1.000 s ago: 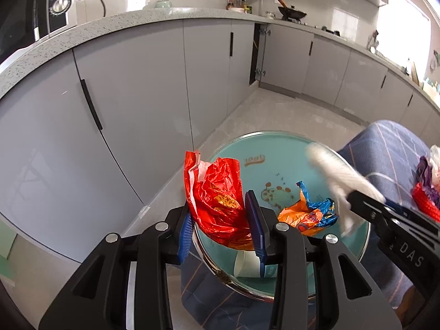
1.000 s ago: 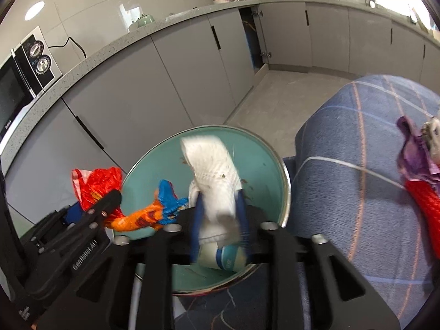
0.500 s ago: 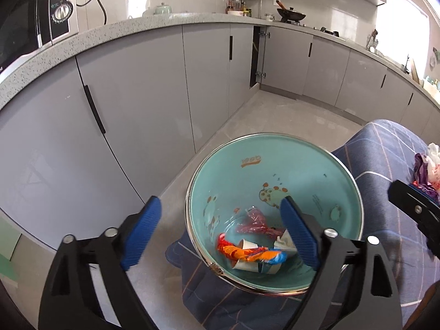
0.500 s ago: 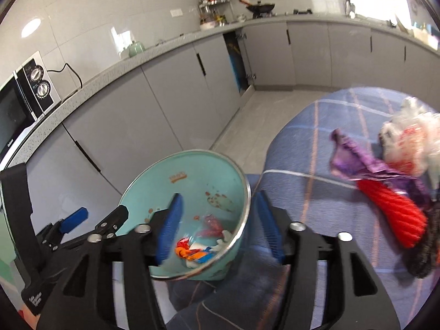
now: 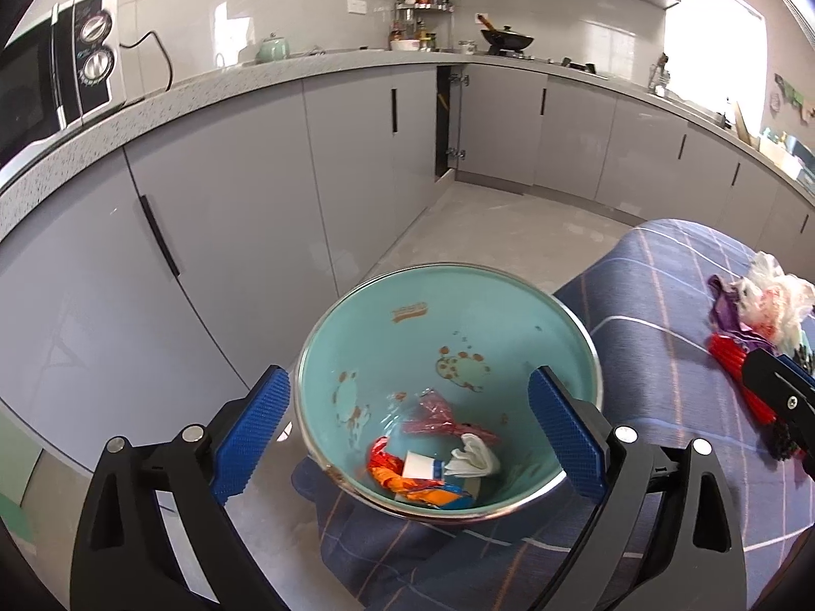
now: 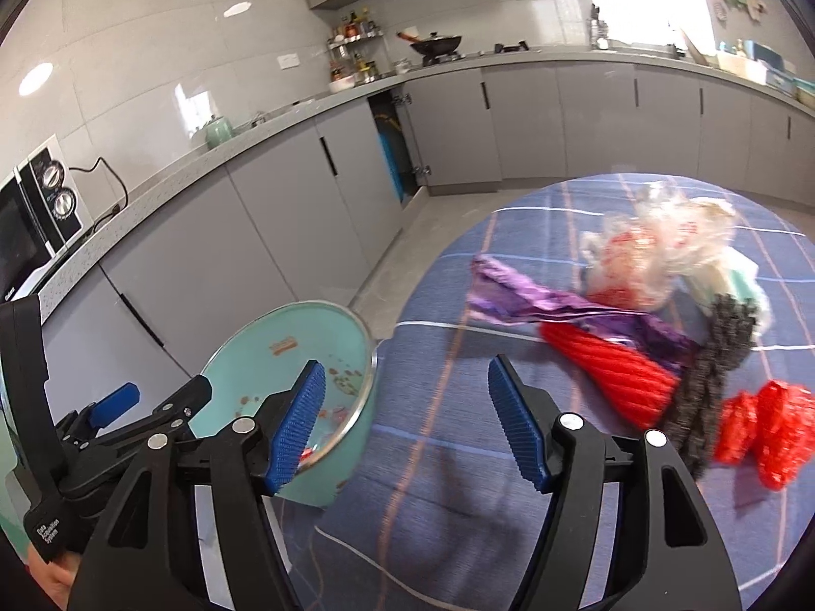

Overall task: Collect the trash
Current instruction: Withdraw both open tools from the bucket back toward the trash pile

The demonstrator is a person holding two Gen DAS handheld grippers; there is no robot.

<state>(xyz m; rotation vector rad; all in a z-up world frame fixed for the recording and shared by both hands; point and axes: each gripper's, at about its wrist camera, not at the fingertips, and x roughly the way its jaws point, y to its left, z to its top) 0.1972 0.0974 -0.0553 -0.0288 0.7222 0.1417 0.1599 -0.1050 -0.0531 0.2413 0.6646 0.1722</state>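
Note:
A teal bowl (image 5: pixel 458 315) stands at the edge of a table with a blue checked cloth (image 5: pixel 657 356). Inside lie a red-orange wrapper (image 5: pixel 392 468), a white tissue (image 5: pixel 473 458), a clear pink wrapper (image 5: pixel 433 417) and a small white cup (image 5: pixel 420 464). My left gripper (image 5: pixel 407 433) is open and empty, above and in front of the bowl. My right gripper (image 6: pixel 407 422) is open and empty over the cloth, right of the bowl (image 6: pixel 290 336). More trash lies on the table: a purple wrapper (image 6: pixel 535 300), a red ribbed piece (image 6: pixel 611 371), a clear plastic bag (image 6: pixel 662 244), a dark scrubber (image 6: pixel 713 356) and red mesh (image 6: pixel 764 427).
Grey kitchen cabinets (image 5: pixel 229 214) and a speckled counter (image 5: pixel 153 102) run behind the table. A microwave (image 5: pixel 56 81) stands at the left. Tiled floor (image 5: pixel 484 234) lies between table and cabinets. The bowl sits close to the table's edge.
My left gripper opened and dropped the red wrapper into the bowl. My right gripper opened, dropped the white tissue in, and swung right toward the trash pile. Both pulled back.

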